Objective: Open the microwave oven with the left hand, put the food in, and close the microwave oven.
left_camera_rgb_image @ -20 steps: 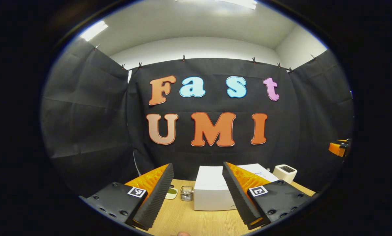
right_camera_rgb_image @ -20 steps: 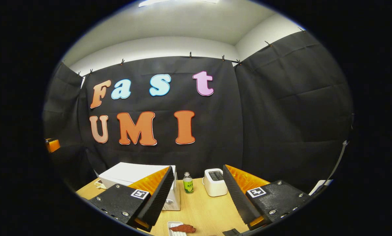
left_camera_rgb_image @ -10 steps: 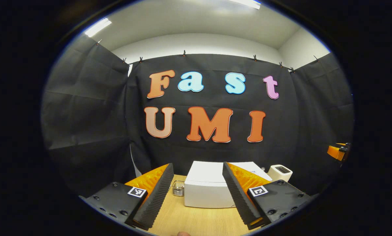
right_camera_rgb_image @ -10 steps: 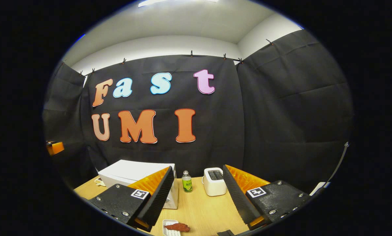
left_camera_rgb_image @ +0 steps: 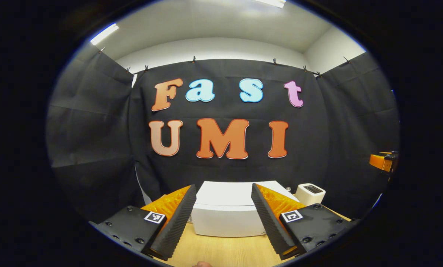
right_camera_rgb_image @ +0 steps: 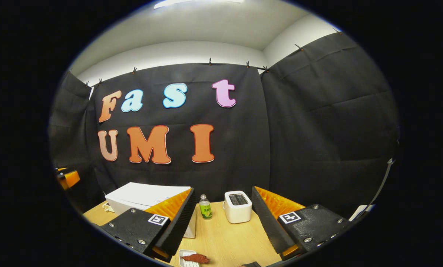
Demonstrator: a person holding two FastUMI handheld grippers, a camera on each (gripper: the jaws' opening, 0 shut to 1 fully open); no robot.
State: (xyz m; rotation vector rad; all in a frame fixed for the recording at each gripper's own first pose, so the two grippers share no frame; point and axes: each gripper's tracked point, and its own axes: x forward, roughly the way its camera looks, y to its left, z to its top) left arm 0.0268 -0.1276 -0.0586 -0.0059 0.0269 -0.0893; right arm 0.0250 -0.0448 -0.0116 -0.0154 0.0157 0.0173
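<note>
The white microwave oven (left_camera_rgb_image: pixel 227 213) stands on the wooden table (left_camera_rgb_image: pixel 225 252), seen between my left gripper's (left_camera_rgb_image: pixel 223 217) open fingers and still some way ahead of them. In the right gripper view the same microwave oven (right_camera_rgb_image: pixel 139 196) sits at the left behind my left finger. A reddish-brown piece of food (right_camera_rgb_image: pixel 194 258) lies on a small white dish (right_camera_rgb_image: pixel 186 259) at the bottom, just below and ahead of my open right gripper (right_camera_rgb_image: pixel 223 218). Neither gripper holds anything. The other gripper (left_camera_rgb_image: pixel 382 162) shows far right in the left gripper view.
A white toaster (right_camera_rgb_image: pixel 237 207) and a small green-labelled bottle (right_camera_rgb_image: pixel 205 207) stand on the table (right_camera_rgb_image: pixel 225 237) right of the microwave, near the black cloth wall. The toaster (left_camera_rgb_image: pixel 309 193) also appears right of the microwave in the left gripper view.
My left gripper has swung left and closer, so the microwave now fills the gap between its fingers; the wire basket has dropped out of sight. The right gripper shifted slightly right.
</note>
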